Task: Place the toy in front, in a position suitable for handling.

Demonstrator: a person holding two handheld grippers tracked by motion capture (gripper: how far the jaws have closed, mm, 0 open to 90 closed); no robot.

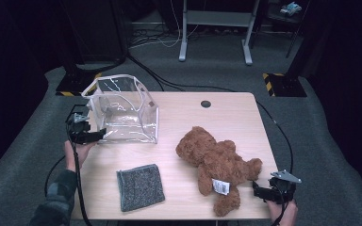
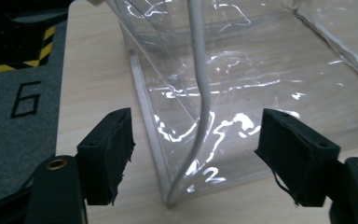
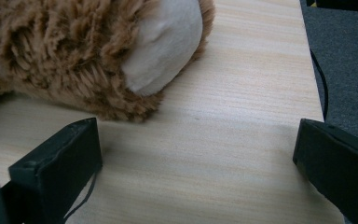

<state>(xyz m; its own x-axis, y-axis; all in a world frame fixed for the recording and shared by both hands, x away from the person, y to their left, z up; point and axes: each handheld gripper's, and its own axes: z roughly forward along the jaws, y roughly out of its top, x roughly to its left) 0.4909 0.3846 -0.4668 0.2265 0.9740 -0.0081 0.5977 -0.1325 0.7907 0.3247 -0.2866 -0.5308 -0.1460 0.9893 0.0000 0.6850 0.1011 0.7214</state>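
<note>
clear bag [image 2: 242,84] corner sits between parted left tongs [image 2: 196,149]; right tongs [image 3: 196,154] agape.

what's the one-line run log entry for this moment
left gripper: open, at clear bag corner seam | right gripper: open, beside teddy bear foot | grey cloth: untouched

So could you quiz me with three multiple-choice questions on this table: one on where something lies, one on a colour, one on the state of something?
1. Where does the grey cloth lie?
A. inside the clear bag
B. on the table, near the front edge
C. on the floor

2. What colour is the teddy bear?
A. brown
B. white
C. blue

3. How do the left gripper and its fingers stand?
A. shut
B. clamped on the cloth
C. apart, astride a corner of the clear bag

B, it lies flat on the wood. A, brown fur. C, neither finger touches the corner.
</note>
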